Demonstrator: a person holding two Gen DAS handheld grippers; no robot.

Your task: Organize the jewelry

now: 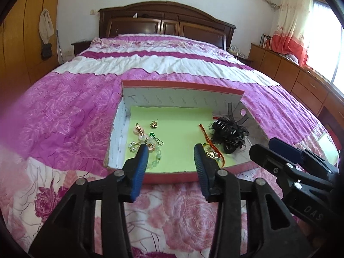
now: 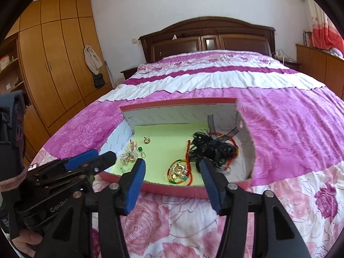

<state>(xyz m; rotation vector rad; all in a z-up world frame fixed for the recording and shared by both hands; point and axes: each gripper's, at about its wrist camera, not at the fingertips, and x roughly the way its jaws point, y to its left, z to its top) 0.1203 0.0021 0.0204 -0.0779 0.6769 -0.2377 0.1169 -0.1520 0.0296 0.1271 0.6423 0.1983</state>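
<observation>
A shallow red-rimmed box point(image 1: 172, 177) point(image 2: 172, 190) lined with light green paper lies on the bed. On its left lie a pearl and jade bead cluster point(image 1: 150, 148) point(image 2: 129, 158), a gold hair clip point(image 1: 139, 129) and a small gold earring point(image 1: 153, 124) point(image 2: 147, 139). On its right lie a black feather hair clip point(image 1: 230, 133) point(image 2: 210, 147), a red cord point(image 1: 207, 138) and a colourful bracelet with a gold charm point(image 2: 179, 171). My left gripper point(image 1: 171, 157) is open and empty at the box's near rim. My right gripper point(image 2: 172, 172) is open and empty, over the near rim.
The box rests on a pink and white floral bedspread point(image 1: 172, 64). A dark wooden headboard point(image 1: 165, 21) stands behind. Wooden wardrobes point(image 2: 53, 64) line the left wall, a low cabinet point(image 1: 290, 73) and curtained window the right.
</observation>
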